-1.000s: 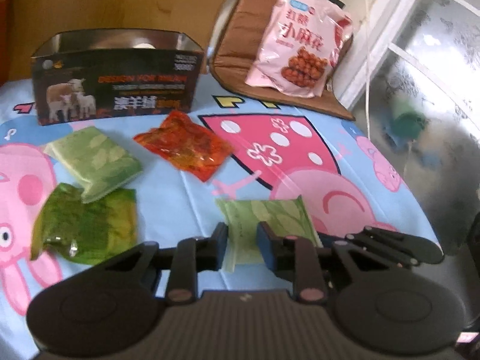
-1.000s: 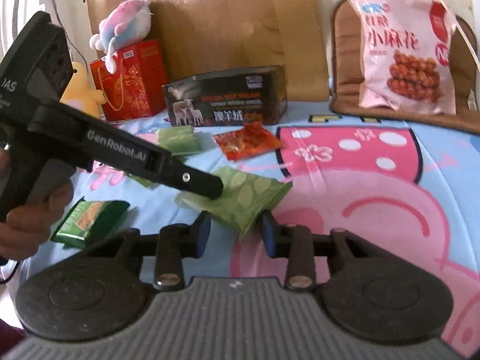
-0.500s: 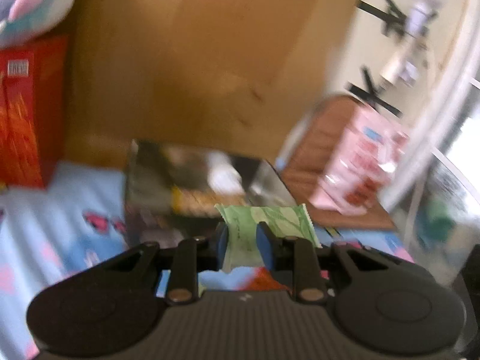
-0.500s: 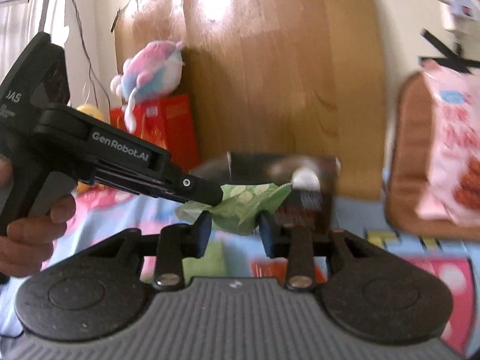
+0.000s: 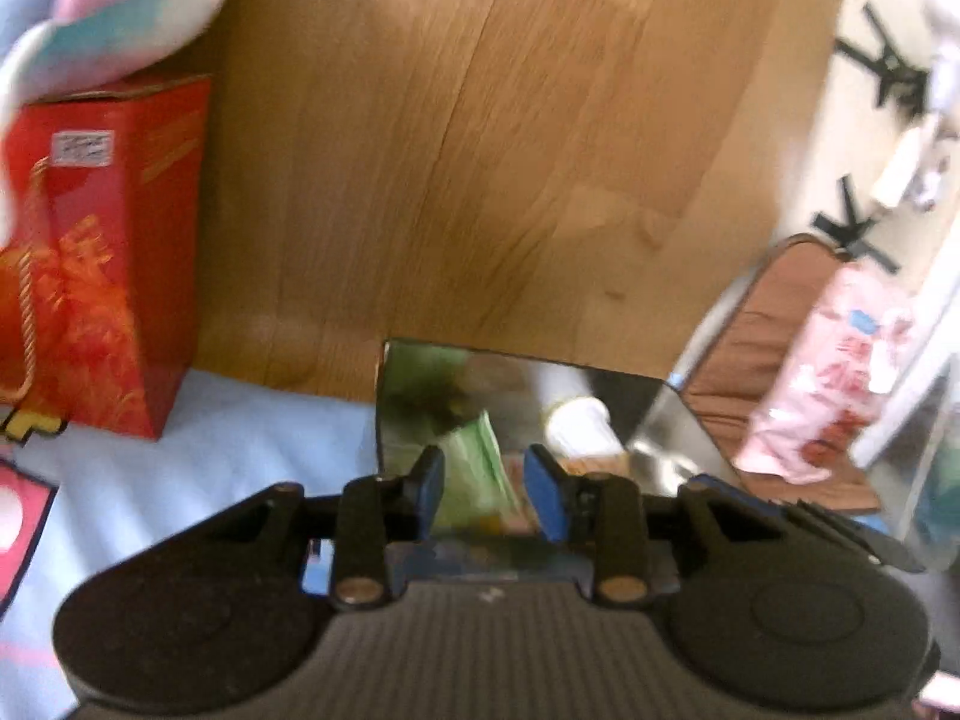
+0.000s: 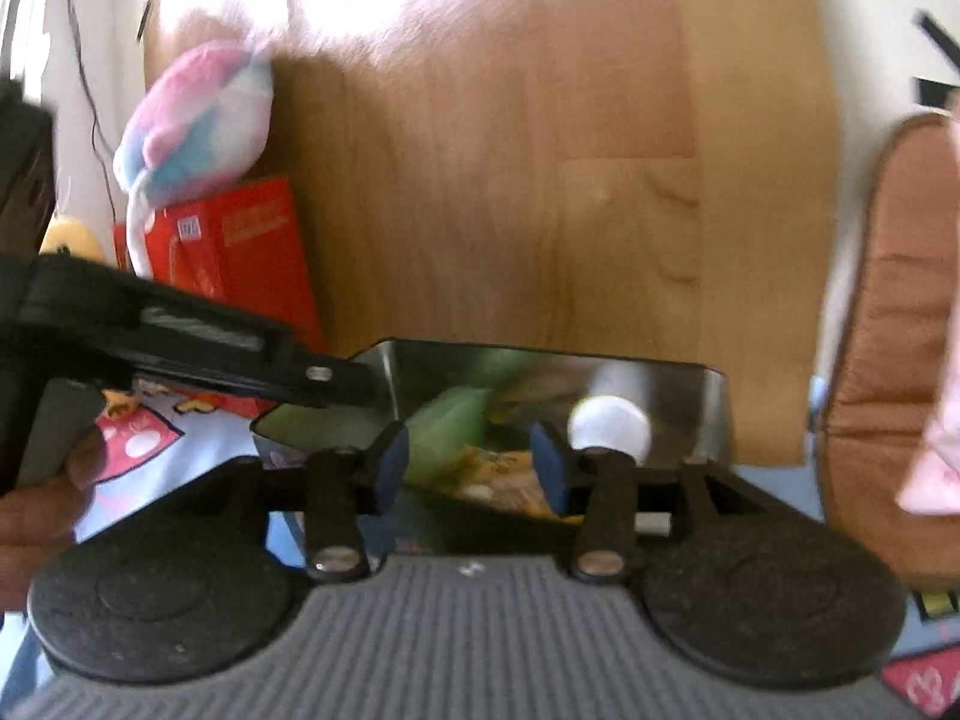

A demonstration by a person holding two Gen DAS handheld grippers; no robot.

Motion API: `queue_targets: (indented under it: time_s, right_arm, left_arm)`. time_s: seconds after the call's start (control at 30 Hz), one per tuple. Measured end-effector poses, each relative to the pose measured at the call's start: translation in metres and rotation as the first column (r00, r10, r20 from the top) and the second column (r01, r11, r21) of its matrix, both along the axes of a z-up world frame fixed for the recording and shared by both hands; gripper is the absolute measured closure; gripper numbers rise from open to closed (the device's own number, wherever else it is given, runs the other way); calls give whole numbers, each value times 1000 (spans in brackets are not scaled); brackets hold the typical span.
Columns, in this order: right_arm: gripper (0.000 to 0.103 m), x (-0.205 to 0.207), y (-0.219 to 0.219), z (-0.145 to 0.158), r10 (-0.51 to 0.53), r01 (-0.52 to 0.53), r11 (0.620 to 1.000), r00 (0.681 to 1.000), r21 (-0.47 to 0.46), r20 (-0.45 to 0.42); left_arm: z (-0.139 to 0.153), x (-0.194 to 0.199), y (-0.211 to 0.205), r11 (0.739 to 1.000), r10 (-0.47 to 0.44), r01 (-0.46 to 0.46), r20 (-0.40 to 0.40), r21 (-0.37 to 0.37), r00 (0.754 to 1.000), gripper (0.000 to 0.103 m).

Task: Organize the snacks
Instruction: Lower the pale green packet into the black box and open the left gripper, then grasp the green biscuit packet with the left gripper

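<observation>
The open dark box with a shiny silver lining (image 5: 666, 420) stands right ahead of both grippers and also shows in the right wrist view (image 6: 708, 414). My left gripper (image 5: 485, 492) is open at the box's near edge. The light green snack packet (image 5: 477, 471) is loose between its jaws, dropping into the box, blurred. From the right wrist view the left gripper reaches to the box's left corner and the green packet (image 6: 447, 435) lies inside, beside a white round item (image 6: 609, 426) and yellow packets. My right gripper (image 6: 470, 474) is open and empty just before the box.
A red gift bag (image 5: 90, 276) with a plush toy (image 5: 114, 18) on top stands left of the box. A wooden board (image 5: 480, 150) rises behind it. A brown cushion (image 5: 774, 330) with a pink snack bag (image 5: 834, 372) leans at right. The cartoon tablecloth (image 5: 240, 444) lies below.
My left gripper carried the green packet up from the tablecloth to the box, then opened and let it go into the box. My right gripper followed toward the box and stayed empty.
</observation>
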State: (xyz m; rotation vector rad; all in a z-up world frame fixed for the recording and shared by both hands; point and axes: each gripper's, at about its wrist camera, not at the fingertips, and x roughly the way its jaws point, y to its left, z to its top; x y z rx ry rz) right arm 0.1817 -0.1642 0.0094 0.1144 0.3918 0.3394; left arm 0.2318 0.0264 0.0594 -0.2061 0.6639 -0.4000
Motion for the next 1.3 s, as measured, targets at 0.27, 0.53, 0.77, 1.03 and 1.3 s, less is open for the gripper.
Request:
queue_targets:
  time_s: [0.27,0.53,0.77,1.03,1.3]
  right_arm:
    - [48,-77,-24,-12,63,-56,991,997,126,-54]
    - [41,-72,17,-37,159,-153,987,951,44,-264]
    - [39,-137,-31,-41,130,-125,991,961,36,-243]
    - [31,-206,-68,-43,-3,12,999,984,51,-178]
    - [31,-231,-27,-35,223,-209,972,964,109,-143]
  left_arm:
    - [-44,-34,6,999,-32,31,-146,-11,989,72]
    - [-61,-60,-18,994,-109,103,-233,-34,966,77]
    - [-67,-118,-66,966,-259,255,-243,-49,935,74]
    - [-47,-165,-37,968,-250,240,-193,-73,949,63]
    - [-50,-210,60,984,-116,85,-204,-155,972,62]
